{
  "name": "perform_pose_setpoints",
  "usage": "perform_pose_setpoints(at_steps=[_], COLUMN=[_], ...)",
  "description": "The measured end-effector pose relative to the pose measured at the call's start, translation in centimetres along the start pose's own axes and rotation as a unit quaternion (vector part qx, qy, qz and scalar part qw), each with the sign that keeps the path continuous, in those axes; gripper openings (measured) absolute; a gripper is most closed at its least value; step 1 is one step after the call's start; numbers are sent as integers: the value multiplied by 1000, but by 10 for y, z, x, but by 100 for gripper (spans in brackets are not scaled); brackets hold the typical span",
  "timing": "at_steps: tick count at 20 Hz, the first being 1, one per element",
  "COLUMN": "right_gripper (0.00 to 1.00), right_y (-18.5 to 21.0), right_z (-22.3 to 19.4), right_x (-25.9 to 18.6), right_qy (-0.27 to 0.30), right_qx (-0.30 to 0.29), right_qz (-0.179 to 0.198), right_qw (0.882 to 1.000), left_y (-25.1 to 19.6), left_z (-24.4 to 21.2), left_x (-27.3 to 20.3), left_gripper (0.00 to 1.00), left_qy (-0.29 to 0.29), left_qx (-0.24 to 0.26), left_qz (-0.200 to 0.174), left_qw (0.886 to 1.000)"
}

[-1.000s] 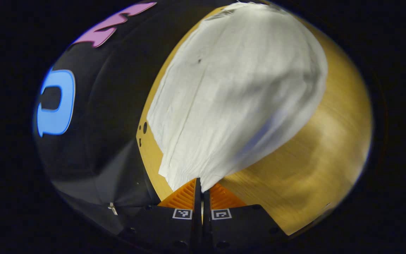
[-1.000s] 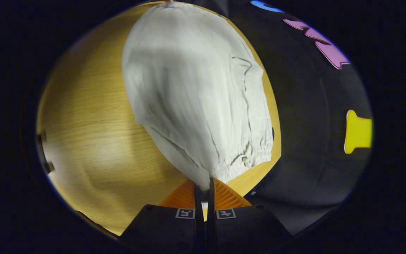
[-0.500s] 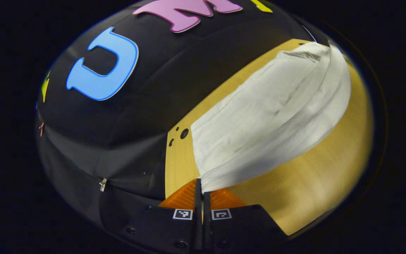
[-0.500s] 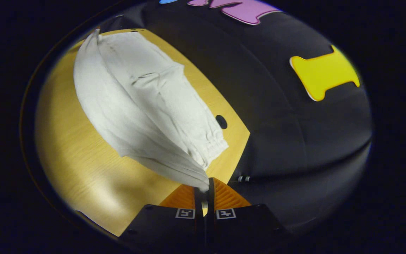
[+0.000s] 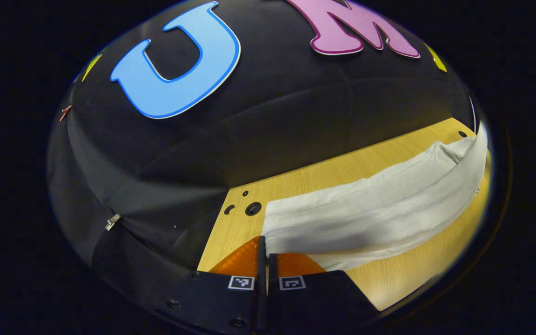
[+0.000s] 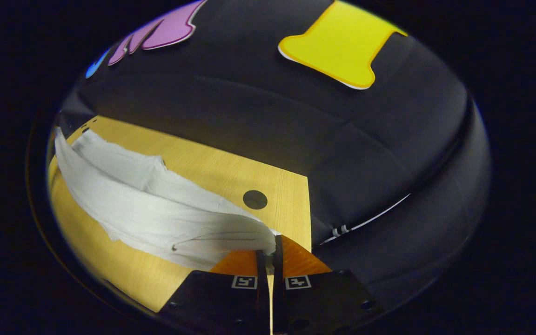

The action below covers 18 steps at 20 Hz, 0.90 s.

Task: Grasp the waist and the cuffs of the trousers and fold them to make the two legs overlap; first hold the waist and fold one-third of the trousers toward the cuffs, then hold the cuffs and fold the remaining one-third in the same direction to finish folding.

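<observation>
White trousers [image 5: 370, 209] lie lengthwise on the wooden table [image 5: 342, 170], one layer folded over the other. In the left gripper view my left gripper [image 5: 264, 242] is shut on one end of the cloth, low over the table near its left corner. In the right gripper view the trousers [image 6: 156, 204] stretch away to the left. My right gripper [image 6: 269, 242] is shut on their near end, close to the table's right corner. Which end is the waist I cannot tell.
The table has round holes near the corners: one hole [image 5: 253, 208] by the left gripper, another hole [image 6: 255, 199] by the right gripper. The black booth wall [image 5: 258, 121] rises just behind the table's far edge. Bare wood [image 6: 110, 260] lies in front of the trousers.
Both grippers have swung down and forward toward the wall with the cloth's ends in them. The lifted layer has come down over the other and now lies low and long on the table.
</observation>
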State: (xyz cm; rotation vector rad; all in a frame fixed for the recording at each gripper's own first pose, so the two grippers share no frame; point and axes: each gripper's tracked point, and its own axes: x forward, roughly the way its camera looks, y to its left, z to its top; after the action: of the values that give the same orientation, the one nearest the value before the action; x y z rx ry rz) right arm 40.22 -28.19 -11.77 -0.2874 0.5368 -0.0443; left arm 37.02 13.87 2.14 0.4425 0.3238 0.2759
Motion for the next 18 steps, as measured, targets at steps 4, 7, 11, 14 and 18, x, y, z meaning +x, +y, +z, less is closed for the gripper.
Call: perform_pose_setpoints(at_steps=[4,7,11,14,18], right_gripper=[7,7,40,70,99], right_y=[0,18,24,17,0], right_z=[11,13,-3,-8,-18], right_x=[33,61,84,83,76], right_qy=[13,26,55,60,53], right_qx=[11,42,102,159,239], right_qz=[-8,1,-1,-6,-26], right_qw=[1000,999,993,985,969], left_y=[-5,-22,-36,-37,-26], left_z=[15,5,-9,5,20], left_x=[49,78,86,81,52], left_gripper=[5,5,36,85,97], left_qy=[16,41,61,38,17], left_qx=[-34,-59,-64,-82,-101], left_qz=[-15,-42,-52,-57,-42], left_qw=[999,997,995,994,994])
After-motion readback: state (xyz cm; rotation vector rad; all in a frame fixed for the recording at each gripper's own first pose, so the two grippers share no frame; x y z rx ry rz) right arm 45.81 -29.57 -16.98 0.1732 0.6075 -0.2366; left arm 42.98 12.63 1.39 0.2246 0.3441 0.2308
